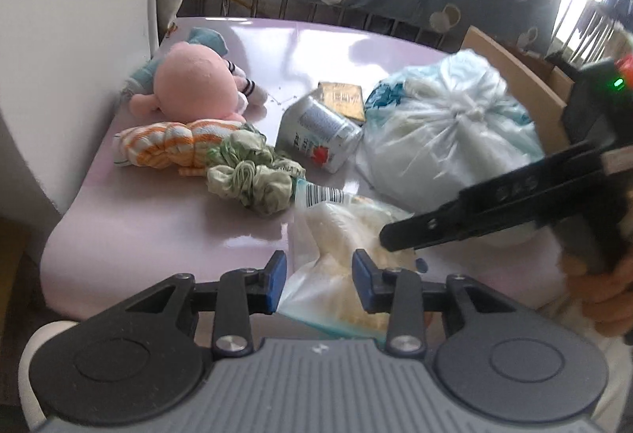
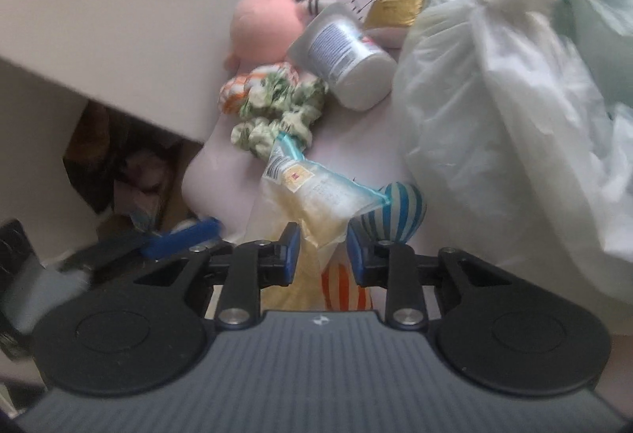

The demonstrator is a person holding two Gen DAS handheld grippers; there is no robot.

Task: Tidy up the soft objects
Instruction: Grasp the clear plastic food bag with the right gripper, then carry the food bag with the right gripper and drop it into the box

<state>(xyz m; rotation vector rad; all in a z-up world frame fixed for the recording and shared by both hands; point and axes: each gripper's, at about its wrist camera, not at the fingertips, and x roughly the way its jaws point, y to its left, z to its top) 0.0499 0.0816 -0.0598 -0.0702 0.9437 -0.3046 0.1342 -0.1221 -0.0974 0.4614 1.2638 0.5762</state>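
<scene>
- The clear zip bag (image 1: pixel 348 231) of pale yellowish stuffing lies at the near edge of the pink table (image 1: pixel 158 231), its barcode label end toward the green scrunchies and its lower part between both pairs of jaws
- We judge it light, soft and squashy, with a slick plastic skin that can slide between the pads; the puffed middle would bulge away, so we favour the flatter part near the sealed edge or a gathered fold
- Our left gripper (image 1: pixel 319 282) stands partly open with the bag's lower corner in the gap; we see no pad pressing on it
- Our right gripper (image 2: pixel 322 255) is also partly open, astride the bag's crumpled neck; the plastic looks near the pads but not clamped, though blur keeps us from being sure
- Just beside the bag, on the right wrist view, sits a blue-and-white striped soft ball (image 2: pixel 395 211), touching the bag's corner, and an orange-striped piece (image 2: pixel 342 286) lies under the right jaws
- The green scrunchies (image 1: pixel 249 172) touch the bag's label end and may drag along if we lift
- The big tied plastic bag (image 1: pixel 447 124) crowds the right side and leaves little room to swing
- The tipped white canister (image 1: pixel 316 132) and gold box (image 1: pixel 342 99) are hard things, near but apart from the bag
- The pink plush (image 1: pixel 194 81) and orange-striped cloth roll (image 1: pixel 166 146) lie further back, out of the way
</scene>
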